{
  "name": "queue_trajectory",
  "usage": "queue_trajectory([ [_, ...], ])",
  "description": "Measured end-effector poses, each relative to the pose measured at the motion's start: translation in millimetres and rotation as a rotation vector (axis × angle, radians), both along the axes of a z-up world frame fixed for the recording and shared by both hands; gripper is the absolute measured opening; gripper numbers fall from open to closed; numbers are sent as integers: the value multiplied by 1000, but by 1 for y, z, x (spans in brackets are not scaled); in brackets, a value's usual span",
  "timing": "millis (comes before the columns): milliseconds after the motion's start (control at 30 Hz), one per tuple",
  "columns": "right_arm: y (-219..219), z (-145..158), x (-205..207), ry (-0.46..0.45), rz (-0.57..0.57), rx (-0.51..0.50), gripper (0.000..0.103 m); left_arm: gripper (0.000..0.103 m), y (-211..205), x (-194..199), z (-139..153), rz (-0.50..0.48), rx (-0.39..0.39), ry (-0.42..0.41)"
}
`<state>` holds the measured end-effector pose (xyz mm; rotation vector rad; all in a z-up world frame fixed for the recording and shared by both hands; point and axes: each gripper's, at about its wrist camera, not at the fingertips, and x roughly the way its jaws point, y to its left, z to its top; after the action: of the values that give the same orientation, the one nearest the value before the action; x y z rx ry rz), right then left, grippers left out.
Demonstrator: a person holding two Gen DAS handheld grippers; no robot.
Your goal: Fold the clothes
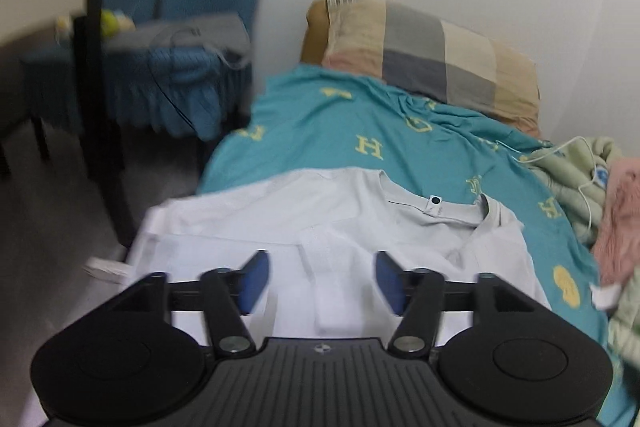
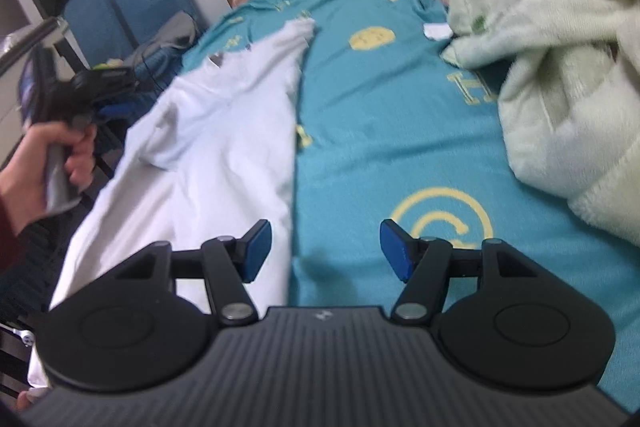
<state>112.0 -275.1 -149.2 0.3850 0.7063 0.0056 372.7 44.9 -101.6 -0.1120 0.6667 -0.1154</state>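
Note:
A white T-shirt (image 1: pixel 320 219) lies flat on the teal bed sheet (image 1: pixel 320 123), collar toward the pillow. A folded strip of it runs between the fingers of my left gripper (image 1: pixel 322 281), which is open just above the cloth. In the right wrist view the shirt (image 2: pixel 212 131) lies at the left, one sleeve pointing to the far end. My right gripper (image 2: pixel 325 249) is open and empty over the shirt's right edge and the sheet (image 2: pixel 380 99). The left gripper (image 2: pixel 100 87) shows there in a hand at the far left.
A checked pillow (image 1: pixel 432 55) lies at the head of the bed. A fluffy green blanket (image 2: pixel 560 47) and pink cloth (image 1: pixel 620 211) are piled along the right side with a white cable (image 1: pixel 580 179). Blue chairs (image 1: pixel 180 39) with clothes stand left of the bed.

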Motion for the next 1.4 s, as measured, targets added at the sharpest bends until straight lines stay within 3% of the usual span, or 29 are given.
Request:
queue_trajectory([
  [100,3,12,-8,-56,13,-3,63,82,1,-49,29,-7,36,-43],
  [233,7,29,-19,-130,29,-7,63,90,-4,-121,66,-34,57,-86],
  [300,9,37,-25,-167,38,-9,63,100,-11,-160,82,-44,70,-121],
  [400,18,48,-37,-206,67,-22,63,103,-24,-213,97,-69,102,-160],
  [567,35,58,-51,-234,112,-75,63,103,-40,-292,94,-97,50,-135],
  [667,41,59,-60,-256,133,-108,63,103,-56,-329,77,-150,123,-140],
  [900,40,59,-63,-271,99,-116,63,103,-66,-340,56,-162,210,-126],
  [1400,38,56,-64,-274,78,-114,63,103,-52,-326,66,-148,146,-125],
])
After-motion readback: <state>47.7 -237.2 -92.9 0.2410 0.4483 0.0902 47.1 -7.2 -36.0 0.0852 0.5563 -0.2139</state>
